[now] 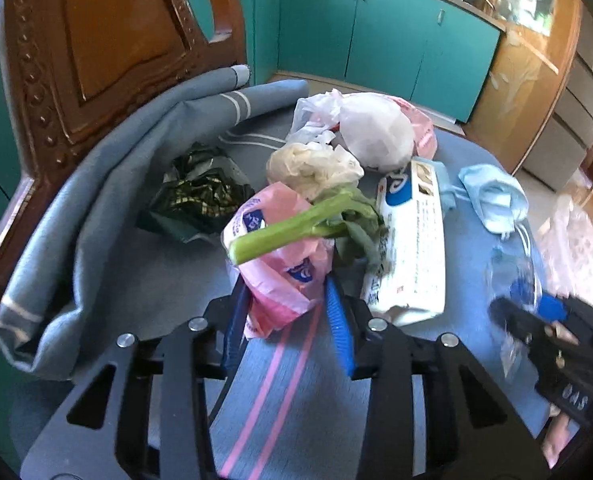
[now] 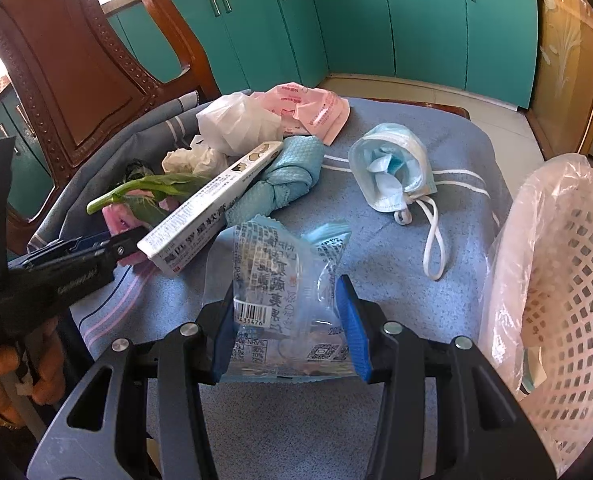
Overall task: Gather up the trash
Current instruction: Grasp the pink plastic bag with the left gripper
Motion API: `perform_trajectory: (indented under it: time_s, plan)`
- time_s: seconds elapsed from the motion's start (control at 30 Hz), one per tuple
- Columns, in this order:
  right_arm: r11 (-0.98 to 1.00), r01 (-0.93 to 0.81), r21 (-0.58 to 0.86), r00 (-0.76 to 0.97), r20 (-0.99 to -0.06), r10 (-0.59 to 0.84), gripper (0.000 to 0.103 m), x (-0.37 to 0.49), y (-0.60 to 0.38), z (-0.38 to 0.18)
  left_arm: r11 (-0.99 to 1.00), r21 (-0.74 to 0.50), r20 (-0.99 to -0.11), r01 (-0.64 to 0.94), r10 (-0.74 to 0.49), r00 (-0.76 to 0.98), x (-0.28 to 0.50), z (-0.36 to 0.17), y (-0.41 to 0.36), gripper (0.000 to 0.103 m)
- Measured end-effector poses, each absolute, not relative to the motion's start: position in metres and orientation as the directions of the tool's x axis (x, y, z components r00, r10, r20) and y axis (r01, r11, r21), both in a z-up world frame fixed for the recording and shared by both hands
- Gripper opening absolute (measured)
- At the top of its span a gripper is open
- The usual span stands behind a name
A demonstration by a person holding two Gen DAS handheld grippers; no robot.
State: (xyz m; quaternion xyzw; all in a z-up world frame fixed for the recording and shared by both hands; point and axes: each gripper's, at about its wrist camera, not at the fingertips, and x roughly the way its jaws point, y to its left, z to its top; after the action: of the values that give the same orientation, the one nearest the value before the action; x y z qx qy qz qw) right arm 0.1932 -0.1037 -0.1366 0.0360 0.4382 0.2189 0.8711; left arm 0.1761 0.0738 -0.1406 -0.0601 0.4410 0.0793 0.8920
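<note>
Trash lies on a blue cloth point(image 1: 144, 280) over a chair seat. My left gripper point(image 1: 286, 304) has its jaws around a crumpled pink plastic bag point(image 1: 280, 276); a green vegetable stalk point(image 1: 292, 230) lies across the bag. My right gripper point(image 2: 292, 320) has its jaws around a clear blue snack wrapper point(image 2: 272, 280) and holds it over the cloth point(image 2: 376, 240). A white carton point(image 2: 208, 208), a knotted blue rag point(image 2: 288, 184), a blue face mask point(image 2: 396, 176), white bags point(image 2: 236, 120) and a pink wrapper point(image 2: 312, 112) lie beyond.
A pink mesh basket lined with clear plastic point(image 2: 564, 300) stands at the right of the seat. The carved wooden chair back point(image 1: 96, 40) rises at the left. A dark crumpled wrapper point(image 1: 200, 196) lies near it. Teal cabinets point(image 2: 416, 28) line the far wall.
</note>
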Motion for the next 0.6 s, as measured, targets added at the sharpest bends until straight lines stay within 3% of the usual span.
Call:
perform_trajectory:
  time_s: [0.3, 0.6]
  plan:
    - [0.902, -0.354, 0.246, 0.545, -0.73, 0.413, 0.047, 0.189, -0.105, -0.13, 0.977, 0.028, -0.729, -0.21, 0.164, 0.664, 0.131, -0.103, 0.08, 0.037]
    - [0.905, -0.352, 0.24, 0.55, -0.729, 0.407, 0.047, 0.188, -0.105, -0.129, 0.988, 0.024, -0.681, -0.152, 0.127, 0.721, 0.12, -0.079, 0.061, 0.037]
